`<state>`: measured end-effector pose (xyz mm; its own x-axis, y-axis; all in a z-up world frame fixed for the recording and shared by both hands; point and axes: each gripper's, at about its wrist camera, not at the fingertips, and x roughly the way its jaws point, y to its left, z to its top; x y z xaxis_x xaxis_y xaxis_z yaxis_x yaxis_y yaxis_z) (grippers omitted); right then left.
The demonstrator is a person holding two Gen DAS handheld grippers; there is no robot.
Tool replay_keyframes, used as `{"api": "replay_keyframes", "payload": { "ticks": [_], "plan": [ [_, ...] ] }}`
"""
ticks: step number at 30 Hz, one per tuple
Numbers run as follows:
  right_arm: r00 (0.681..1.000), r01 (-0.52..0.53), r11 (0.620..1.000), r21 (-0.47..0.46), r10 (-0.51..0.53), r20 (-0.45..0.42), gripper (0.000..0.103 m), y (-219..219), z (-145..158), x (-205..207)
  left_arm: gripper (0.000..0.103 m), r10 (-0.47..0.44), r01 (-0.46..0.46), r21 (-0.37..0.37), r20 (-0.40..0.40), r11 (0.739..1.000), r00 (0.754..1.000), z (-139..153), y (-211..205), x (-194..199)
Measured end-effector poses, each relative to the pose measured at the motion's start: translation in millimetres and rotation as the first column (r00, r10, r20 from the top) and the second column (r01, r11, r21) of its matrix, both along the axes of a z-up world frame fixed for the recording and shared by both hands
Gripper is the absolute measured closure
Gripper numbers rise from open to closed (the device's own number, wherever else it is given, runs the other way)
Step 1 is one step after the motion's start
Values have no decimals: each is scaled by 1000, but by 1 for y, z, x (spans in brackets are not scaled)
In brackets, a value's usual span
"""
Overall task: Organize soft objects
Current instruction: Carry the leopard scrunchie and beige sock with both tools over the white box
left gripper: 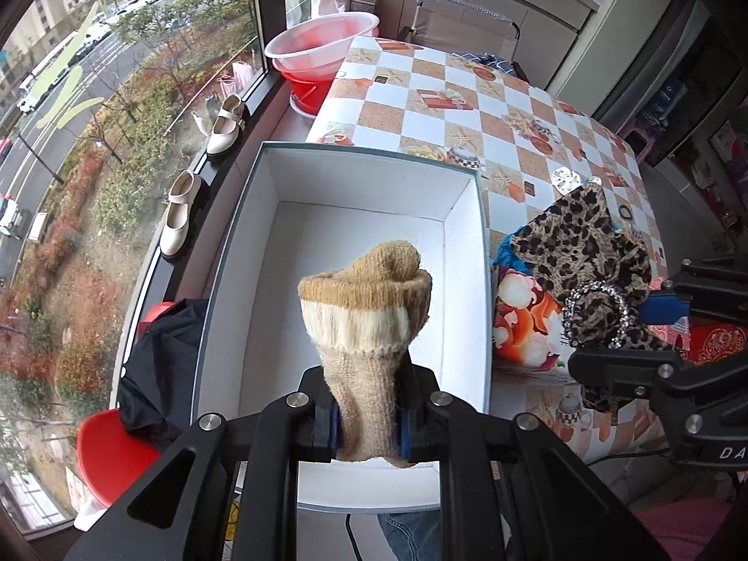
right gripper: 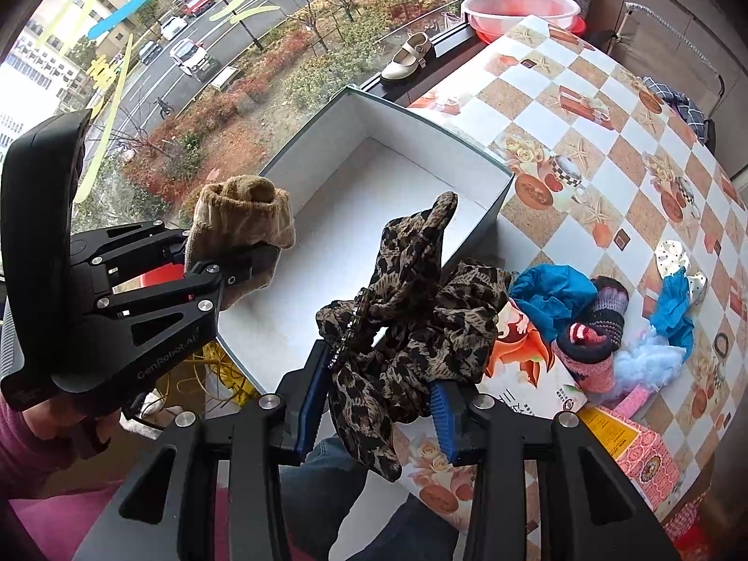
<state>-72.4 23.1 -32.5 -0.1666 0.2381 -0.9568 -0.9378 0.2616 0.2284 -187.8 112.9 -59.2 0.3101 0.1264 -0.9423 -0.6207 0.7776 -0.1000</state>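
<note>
My left gripper (left gripper: 369, 425) is shut on a tan and cream knitted sock (left gripper: 369, 322), which hangs over the open white box (left gripper: 463, 243). The same sock (right gripper: 238, 224) shows in the right wrist view, pinched in the left gripper (right gripper: 252, 257) above the box (right gripper: 486, 205). My right gripper (right gripper: 374, 416) is shut on a leopard-print cloth with a beaded ring (right gripper: 411, 327), held over the box's near right corner. That cloth (left gripper: 589, 252) and the right gripper (left gripper: 622, 327) sit right of the box in the left wrist view. The box holds nothing that I can see.
On the checkered tablecloth (right gripper: 607, 149), to the right, lie a blue cloth (right gripper: 551, 294), a dark striped sock (right gripper: 593, 336), pale blue fluff (right gripper: 650, 360) and a pink carton (right gripper: 626, 444). Cream shoes (left gripper: 180, 215) and a pink basin (left gripper: 322, 42) stand on the window sill. A red chair with a black garment (left gripper: 159, 374) is left.
</note>
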Motion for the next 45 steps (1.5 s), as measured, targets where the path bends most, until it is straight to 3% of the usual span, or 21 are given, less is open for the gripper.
{"api": "replay_keyframes", "payload": {
  "ticks": [16,45],
  "plan": [
    [992,-116,993,-31,114,-56,62,34,-25,-40,84,79,-83,-43,-99,996,992,-36,12,-28],
    [988,-143,988,-51,140,-65,62,45,-38,-56,84,89,-98,-69,-129,993,988,-53,13,-43]
  ]
}}
